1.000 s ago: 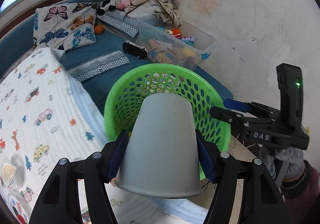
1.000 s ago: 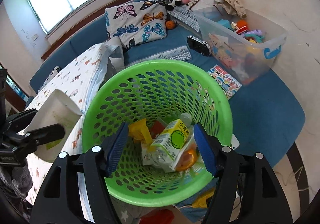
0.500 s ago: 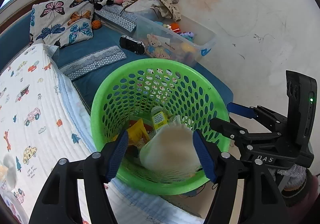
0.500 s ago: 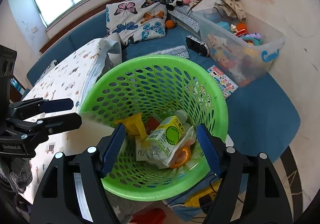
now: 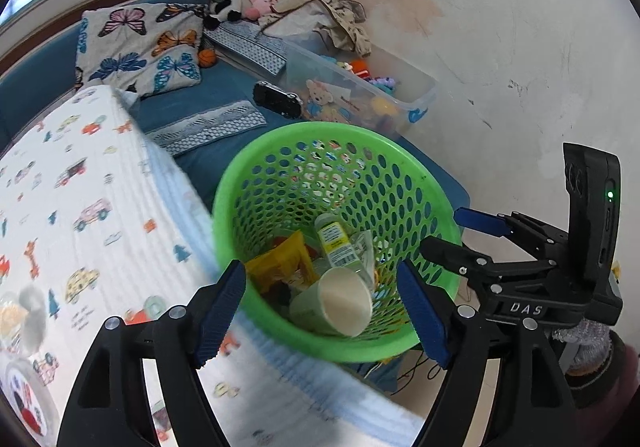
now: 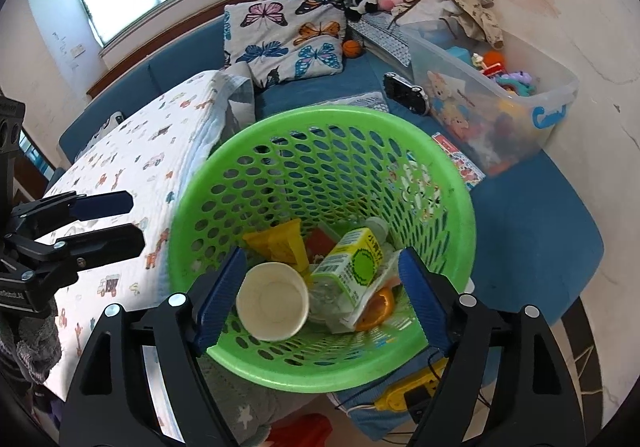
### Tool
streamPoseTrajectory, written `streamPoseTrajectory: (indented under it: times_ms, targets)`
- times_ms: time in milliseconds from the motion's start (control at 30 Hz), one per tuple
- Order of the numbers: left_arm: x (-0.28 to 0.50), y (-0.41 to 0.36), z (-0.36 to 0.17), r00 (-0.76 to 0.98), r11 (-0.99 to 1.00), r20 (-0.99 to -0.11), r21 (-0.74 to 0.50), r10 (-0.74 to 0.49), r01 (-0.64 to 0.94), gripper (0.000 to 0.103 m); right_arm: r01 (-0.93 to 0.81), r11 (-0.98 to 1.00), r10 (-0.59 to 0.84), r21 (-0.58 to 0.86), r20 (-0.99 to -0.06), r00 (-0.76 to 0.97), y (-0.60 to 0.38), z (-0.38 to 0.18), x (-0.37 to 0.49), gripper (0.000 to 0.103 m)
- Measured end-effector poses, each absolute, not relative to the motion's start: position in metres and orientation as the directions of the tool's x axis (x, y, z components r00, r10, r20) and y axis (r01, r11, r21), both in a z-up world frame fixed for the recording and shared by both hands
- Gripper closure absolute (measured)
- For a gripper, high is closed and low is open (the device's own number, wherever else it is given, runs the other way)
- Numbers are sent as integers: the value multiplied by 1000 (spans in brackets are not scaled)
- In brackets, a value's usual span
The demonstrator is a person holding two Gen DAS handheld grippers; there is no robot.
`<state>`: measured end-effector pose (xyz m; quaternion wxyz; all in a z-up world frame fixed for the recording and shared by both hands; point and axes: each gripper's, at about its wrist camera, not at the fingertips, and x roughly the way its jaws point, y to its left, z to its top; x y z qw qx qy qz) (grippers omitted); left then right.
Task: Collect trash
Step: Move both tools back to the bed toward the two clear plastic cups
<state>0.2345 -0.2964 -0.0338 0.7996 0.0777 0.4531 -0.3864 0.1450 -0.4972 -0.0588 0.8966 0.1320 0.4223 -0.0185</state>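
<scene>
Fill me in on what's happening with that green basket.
A person with tongs in each hand is collecting trash. The paper cup lies in the green basket beside a drink carton and a yellow wrapper. The left tongs and right tongs are both opening, with nothing held.

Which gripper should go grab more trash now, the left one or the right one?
Probably the left gripper. Its jaws are opening and empty, the paper cup lies in the green basket, and it is beside the quilt. The right gripper hangs over the basket.
</scene>
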Motion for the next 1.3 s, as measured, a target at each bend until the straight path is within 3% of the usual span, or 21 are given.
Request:
streamPoseTrajectory:
  times_ms: [600, 1300]
  targets:
    - [228, -162, -38, 443, 827, -764, -202, -468, 524, 23, 9, 980, 148, 201, -750, 645, -423, -44, 165, 20]
    - [213, 0, -55, 558, 955, -785, -144, -269, 259, 14, -219, 954, 295, 203, -755, 585, -290, -49, 217, 19]
